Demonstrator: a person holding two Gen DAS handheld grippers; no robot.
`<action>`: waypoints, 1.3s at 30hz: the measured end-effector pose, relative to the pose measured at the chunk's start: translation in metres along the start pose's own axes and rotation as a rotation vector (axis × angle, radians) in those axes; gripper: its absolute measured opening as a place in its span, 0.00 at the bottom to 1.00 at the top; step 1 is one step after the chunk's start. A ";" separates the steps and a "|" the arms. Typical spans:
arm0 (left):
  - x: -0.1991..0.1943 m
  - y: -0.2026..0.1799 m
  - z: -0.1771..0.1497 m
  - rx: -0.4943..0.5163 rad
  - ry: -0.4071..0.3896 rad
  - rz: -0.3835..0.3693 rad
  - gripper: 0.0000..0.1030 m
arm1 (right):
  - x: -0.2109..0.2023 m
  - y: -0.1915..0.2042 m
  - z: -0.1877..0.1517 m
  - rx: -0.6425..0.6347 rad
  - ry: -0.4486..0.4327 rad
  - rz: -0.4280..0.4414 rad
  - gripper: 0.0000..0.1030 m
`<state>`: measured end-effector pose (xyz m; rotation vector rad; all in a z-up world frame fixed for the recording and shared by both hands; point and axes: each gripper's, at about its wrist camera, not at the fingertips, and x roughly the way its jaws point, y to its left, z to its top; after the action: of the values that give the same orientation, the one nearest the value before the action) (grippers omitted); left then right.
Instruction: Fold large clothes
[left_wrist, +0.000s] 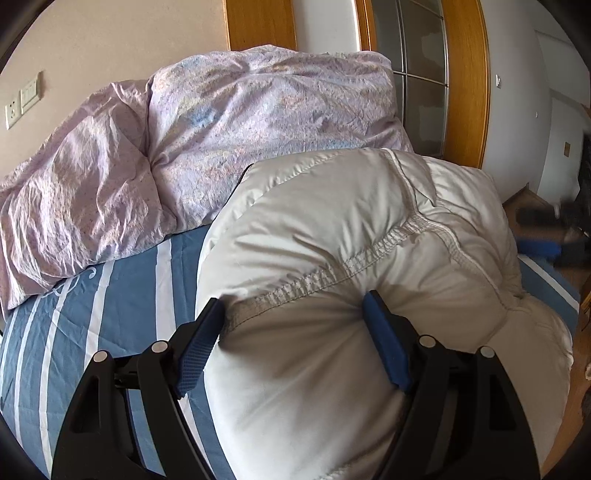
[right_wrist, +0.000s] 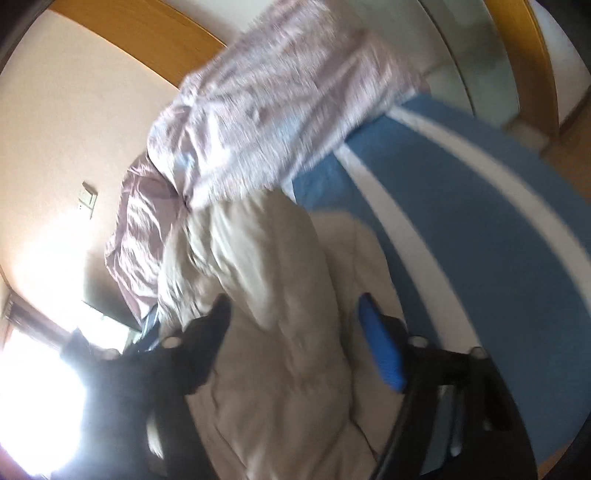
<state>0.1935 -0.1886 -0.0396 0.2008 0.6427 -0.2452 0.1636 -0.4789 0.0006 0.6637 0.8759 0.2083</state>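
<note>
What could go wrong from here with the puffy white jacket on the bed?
The left gripper straddles a thick bulge of the white jacket with jaws wide; closing may pinch only slippery shell, and the fold could spring open. The jacket lies against the lilac duvet, which might get dragged along.

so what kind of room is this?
Likely a bedroom: a blue-and-white striped bedsheet, a rumpled lilac floral duvet, and a wooden door frame behind it.

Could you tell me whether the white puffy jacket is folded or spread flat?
Folded: the jacket bulges as a doubled-over bundle between the left gripper fingers, not flat.
</note>
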 end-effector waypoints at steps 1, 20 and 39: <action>0.000 0.001 0.000 -0.001 0.000 -0.001 0.76 | 0.003 0.006 0.006 -0.005 0.002 -0.005 0.71; -0.021 0.036 0.032 -0.069 -0.023 0.019 0.77 | 0.057 0.004 0.008 0.044 0.042 -0.175 0.21; 0.022 0.028 0.017 -0.073 0.102 0.029 0.78 | 0.047 -0.008 0.003 0.080 0.029 -0.169 0.45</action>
<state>0.2280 -0.1696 -0.0363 0.1534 0.7485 -0.1845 0.1946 -0.4664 -0.0330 0.6589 0.9671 0.0316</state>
